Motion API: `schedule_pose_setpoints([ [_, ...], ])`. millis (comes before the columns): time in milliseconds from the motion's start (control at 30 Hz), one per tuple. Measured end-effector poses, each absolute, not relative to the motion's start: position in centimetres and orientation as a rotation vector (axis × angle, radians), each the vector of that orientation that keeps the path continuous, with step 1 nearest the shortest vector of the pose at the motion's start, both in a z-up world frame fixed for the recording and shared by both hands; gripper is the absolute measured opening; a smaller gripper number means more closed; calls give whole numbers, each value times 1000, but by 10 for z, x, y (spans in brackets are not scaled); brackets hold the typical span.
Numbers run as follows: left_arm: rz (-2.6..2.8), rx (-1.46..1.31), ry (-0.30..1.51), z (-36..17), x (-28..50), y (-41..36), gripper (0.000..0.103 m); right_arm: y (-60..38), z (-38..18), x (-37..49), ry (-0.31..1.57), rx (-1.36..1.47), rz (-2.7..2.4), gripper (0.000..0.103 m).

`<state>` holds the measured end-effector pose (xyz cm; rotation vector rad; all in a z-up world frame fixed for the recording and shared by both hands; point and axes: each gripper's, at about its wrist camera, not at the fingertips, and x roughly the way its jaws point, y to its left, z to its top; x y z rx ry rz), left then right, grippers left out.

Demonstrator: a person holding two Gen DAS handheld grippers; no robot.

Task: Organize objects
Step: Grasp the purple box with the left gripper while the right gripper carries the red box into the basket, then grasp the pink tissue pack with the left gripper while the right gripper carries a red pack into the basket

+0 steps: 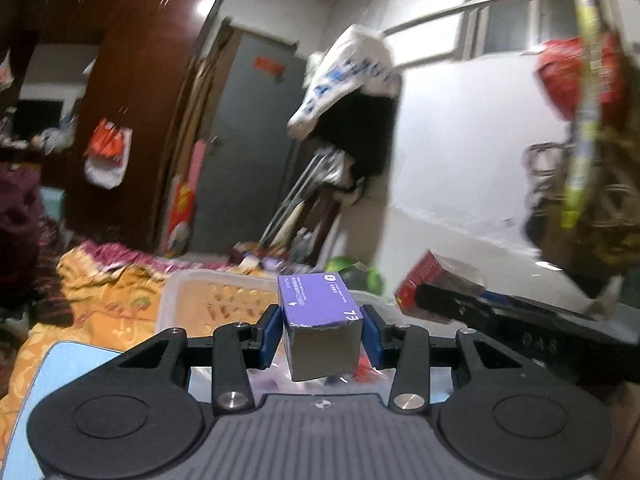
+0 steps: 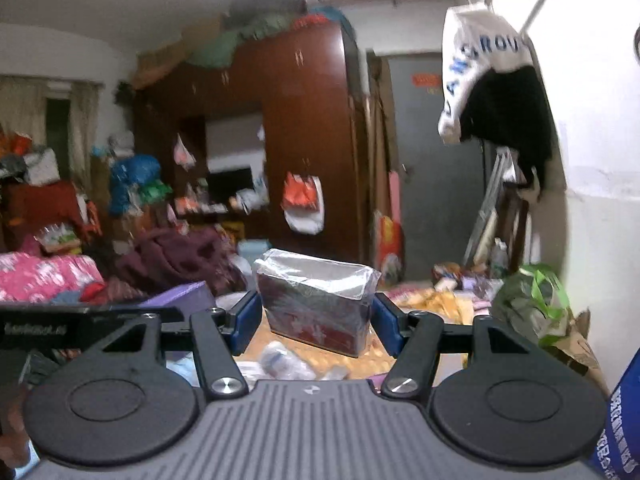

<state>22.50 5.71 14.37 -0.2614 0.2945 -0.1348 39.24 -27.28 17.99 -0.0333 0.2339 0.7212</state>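
Observation:
My left gripper [image 1: 320, 334] is shut on a small purple box [image 1: 316, 300] with a grey end face, held in the air above a pale plastic basket [image 1: 208, 292]. My right gripper [image 2: 316, 316] is shut on a red packet wrapped in clear film [image 2: 316, 300], lifted above the orange bedding. In the left wrist view the right gripper's black arm [image 1: 500, 320] and its red packet [image 1: 420, 280] show at the right. In the right wrist view the purple box [image 2: 180, 296] and the left gripper's arm [image 2: 60, 324] show at the left.
Orange patterned bedding [image 1: 100, 300] lies under both grippers, with small clear packets [image 2: 280, 360] on it. A green bag [image 2: 532, 300] sits at the right by the white wall. A brown wardrobe [image 2: 304, 120], hanging bags and cluttered piles fill the room behind.

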Motion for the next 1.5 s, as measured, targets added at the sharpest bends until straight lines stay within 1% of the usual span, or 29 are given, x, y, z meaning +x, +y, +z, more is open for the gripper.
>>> schedule_pose_setpoints([
  [100, -78, -241, 345, 144, 258, 57, 46, -262, 179, 415, 267, -63, 692, 63],
  [200, -56, -261, 357, 141, 274, 63, 47, -264, 172, 422, 300, -65, 694, 64],
  [233, -61, -270, 345, 140, 276, 66, 51, -266, 169, 420, 308, -71, 701, 69],
  [267, -61, -275, 342, 138, 276, 71, 74, -264, 167, 420, 325, -84, 707, 88],
  [300, -45, -278, 345, 136, 275, 74, 92, -265, 164, 415, 327, -97, 687, 96],
  [333, -31, -273, 333, 136, 269, 76, 93, -267, 162, 404, 290, -110, 637, 103],
  [400, -44, -255, 300, 136, 253, 75, 93, -278, 164, 386, 217, -101, 607, 103],
  [467, -81, -238, 274, 135, 229, 74, 93, -292, 164, 370, 233, -61, 644, 103],
  [600, -79, -150, 242, 120, 176, 59, 101, -325, 145, 329, 205, -32, 676, 103],
  [667, -83, -109, 293, 101, 166, 54, 101, -334, 128, 317, 221, -55, 689, 103],
  [800, -124, -60, 469, 57, 175, 41, 101, -338, 102, 322, 313, -62, 726, 103],
  [1000, -108, -36, 599, 32, 204, 34, 100, -340, 80, 342, 403, -15, 705, 103],
  [1067, -74, -21, 607, 28, 206, 30, 99, -336, 75, 346, 444, -15, 700, 103],
  [1133, -58, -4, 624, 27, 212, 26, 94, -332, 70, 346, 468, -26, 700, 103],
  [1200, -4, 27, 631, 23, 215, 24, 76, -334, 66, 348, 469, -29, 701, 103],
  [1367, -43, -50, 553, 25, 202, 33, 75, -335, 64, 341, 455, -35, 735, 103],
  [1500, -48, -51, 478, 31, 185, 29, 75, -334, 65, 339, 440, -38, 740, 103],
])
